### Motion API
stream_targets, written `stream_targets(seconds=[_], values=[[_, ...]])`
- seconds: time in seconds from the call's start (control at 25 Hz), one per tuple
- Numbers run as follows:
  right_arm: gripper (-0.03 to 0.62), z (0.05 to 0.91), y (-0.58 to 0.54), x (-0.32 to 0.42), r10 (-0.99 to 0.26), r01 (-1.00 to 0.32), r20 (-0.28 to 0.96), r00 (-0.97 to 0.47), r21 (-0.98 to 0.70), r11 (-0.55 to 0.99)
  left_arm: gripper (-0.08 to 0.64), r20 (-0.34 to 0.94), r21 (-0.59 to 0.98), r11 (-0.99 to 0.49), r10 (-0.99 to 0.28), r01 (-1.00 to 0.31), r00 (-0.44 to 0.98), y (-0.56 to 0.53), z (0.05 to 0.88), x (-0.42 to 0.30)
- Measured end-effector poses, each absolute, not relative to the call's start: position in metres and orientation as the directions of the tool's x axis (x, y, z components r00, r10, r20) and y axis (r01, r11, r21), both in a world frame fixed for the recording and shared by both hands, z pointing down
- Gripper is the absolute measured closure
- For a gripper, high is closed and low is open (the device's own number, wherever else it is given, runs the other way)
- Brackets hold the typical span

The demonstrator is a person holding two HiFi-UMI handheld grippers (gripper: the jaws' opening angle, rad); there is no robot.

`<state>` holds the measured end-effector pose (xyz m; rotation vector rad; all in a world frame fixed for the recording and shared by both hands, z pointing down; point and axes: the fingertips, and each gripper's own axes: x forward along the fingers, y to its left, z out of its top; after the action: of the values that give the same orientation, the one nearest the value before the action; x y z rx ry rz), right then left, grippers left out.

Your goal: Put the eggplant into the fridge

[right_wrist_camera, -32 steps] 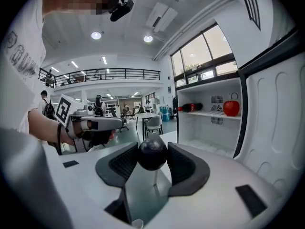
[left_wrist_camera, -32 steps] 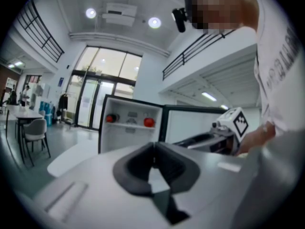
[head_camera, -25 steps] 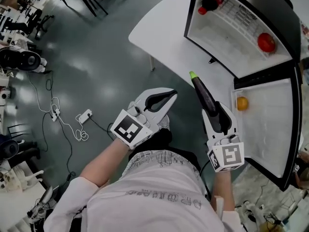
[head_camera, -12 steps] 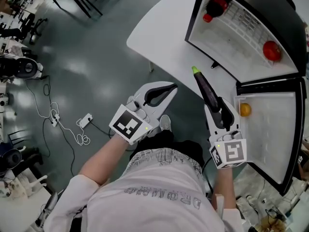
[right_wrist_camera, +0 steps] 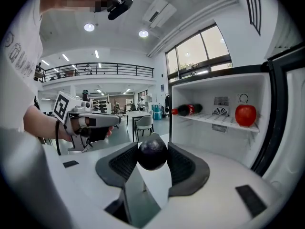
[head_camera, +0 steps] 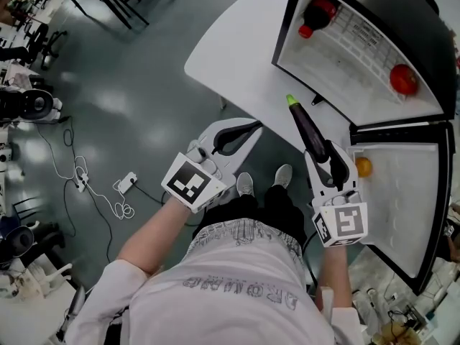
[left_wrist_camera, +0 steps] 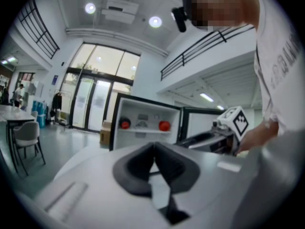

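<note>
Currently mid-task: the eggplant is picked up and in transit but not yet inside the fridge.

Nearest, the right gripper (head_camera: 329, 162) has its jaws clamped on the thick dark end of the eggplant (head_camera: 307, 131). The right gripper view shows the round purple body (right_wrist_camera: 152, 152) pressed between both pads. The fruit sticks out forward, and its green stem end points towards the fridge opening. It is clear of the table and of the fridge.

The left gripper (head_camera: 241, 131) is carried alongside, well apart from the eggplant. Its pads meet at the tips with nothing between them, so it is empty.

Beyond, the white table (head_camera: 237, 49) runs up to the fridge (head_camera: 284, 27), whose door already stands open. No opening step is left.

Contents: on the white shelf (right_wrist_camera: 217, 119) lie a cola bottle (head_camera: 316, 13), on its side at the left, and a red apple-like fruit (head_camera: 403, 80) at the right. There is bare shelf between the two. An orange fruit (head_camera: 363, 167) sits on the white panel at the right. I take that panel for the inside of the open door, but cannot be sure.

Remaining, by my judgement: carry the eggplant in through the opening, lay it on free shelf between bottle and red fruit, release, withdraw. Closing the door is possibly a job for the idle left gripper.
</note>
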<state>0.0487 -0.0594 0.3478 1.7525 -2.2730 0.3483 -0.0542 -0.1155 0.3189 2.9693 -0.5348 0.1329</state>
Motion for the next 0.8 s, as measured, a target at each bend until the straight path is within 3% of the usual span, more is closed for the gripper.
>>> stream_targets(seconds=[0.8], values=[[0.405,0.378,-0.139,0.129,-0.908,-0.968,0.34,-0.244,-0.031,0.248,0.551,0.176,0.093,-0.896,-0.414,-0.434,0.893,-0.16,0.345,0.004]])
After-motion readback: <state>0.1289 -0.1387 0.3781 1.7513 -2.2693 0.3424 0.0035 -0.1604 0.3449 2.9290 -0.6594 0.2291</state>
